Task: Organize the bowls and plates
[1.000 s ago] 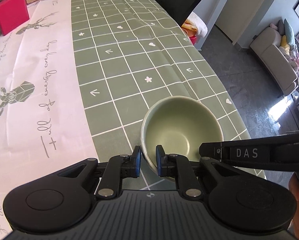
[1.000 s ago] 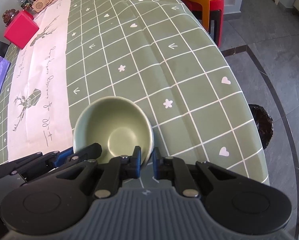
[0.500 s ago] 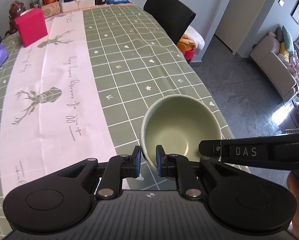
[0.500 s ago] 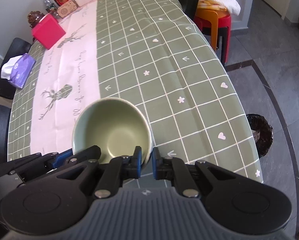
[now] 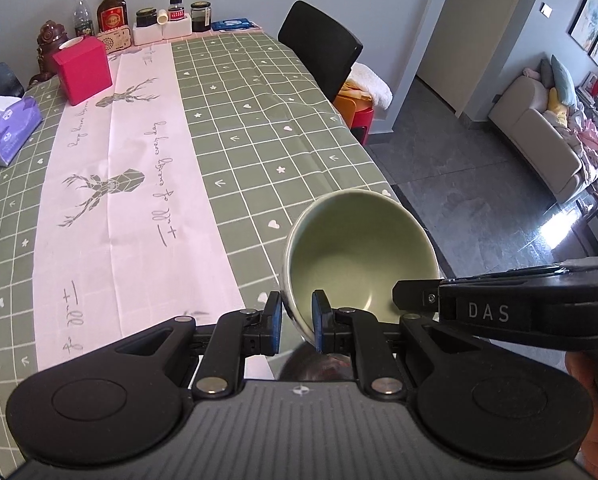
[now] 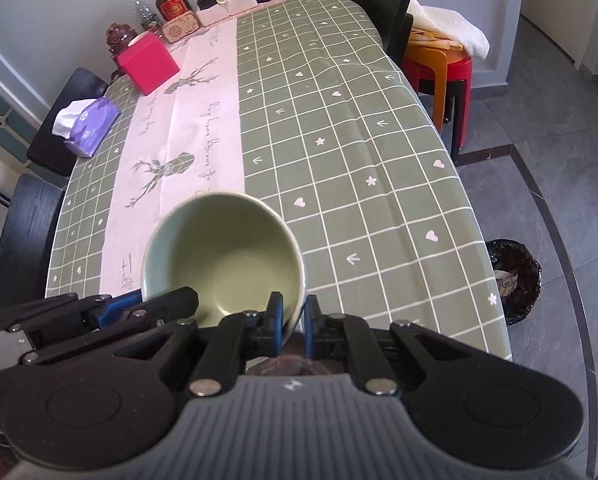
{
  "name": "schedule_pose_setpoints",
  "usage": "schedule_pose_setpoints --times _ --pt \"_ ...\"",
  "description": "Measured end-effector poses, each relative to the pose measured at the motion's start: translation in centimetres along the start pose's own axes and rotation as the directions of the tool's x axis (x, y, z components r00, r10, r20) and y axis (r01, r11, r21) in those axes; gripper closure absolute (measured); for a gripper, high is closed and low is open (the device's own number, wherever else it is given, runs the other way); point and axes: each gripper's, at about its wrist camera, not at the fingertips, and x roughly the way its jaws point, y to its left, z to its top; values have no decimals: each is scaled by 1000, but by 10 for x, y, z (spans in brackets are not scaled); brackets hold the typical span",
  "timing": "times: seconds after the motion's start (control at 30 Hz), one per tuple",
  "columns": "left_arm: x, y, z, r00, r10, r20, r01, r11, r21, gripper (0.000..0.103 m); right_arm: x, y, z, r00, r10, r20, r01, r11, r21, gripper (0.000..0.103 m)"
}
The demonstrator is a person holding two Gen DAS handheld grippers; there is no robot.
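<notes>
Item under handling: one pale green bowl [image 5: 359,256], nothing lying inside it. It is hanging in the air above the near end of the table [image 5: 259,120], clear of the green checked tablecloth [image 5: 267,148], tilted with its mouth facing the cameras.

The left gripper [image 5: 296,326] is standing narrow, its blue pads [image 5: 319,316] pinching the near rim of the bowl, one pad outside the wall and one inside. The right gripper [image 6: 292,322] is likewise standing narrow and clamping the rim at another point, the wall passing between its pads [image 6: 276,320]. Both grippers are carrying the bowl together.

Other containers, all placed relative to the bowl: a red box [image 5: 84,69] is sitting well beyond it toward the far end of the table; a purple tissue pack [image 5: 9,128] with a white tissue sticking out is lying far off to the left; bottles and jars [image 5: 147,12] are lining the far edge by the wall. In the right wrist view a black waste bin [image 6: 513,280] with litter inside is standing on the floor to the right of the bowl, past the table edge
</notes>
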Motion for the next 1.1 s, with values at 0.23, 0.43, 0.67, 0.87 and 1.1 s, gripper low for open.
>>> schedule_pose_setpoints --times 0.23,0.43,0.67,0.87,1.1 --pt "-16 -7 -25 1000 -1 0 1 1000 5 86 -15 2 -31 1000 -1 3 1 1000 -31 95" --pt "-17 -8 -46 999 -14 -36 14 1000 -6 86 -15 1 -53 1000 -9 -22 8 999 -49 94" --pt "-11 -10 -65 996 -23 -82 23 1000 -4 86 -6 -2 -73 998 -23 -55 19 998 -59 94" --pt "1 -10 -73 993 -35 -115 34 999 -11 86 4 -5 -80 996 -41 -75 37 998 -59 95" --pt "19 -7 -75 987 -49 -151 46 999 -24 86 19 -11 -80 993 -58 -104 53 997 -52 95"
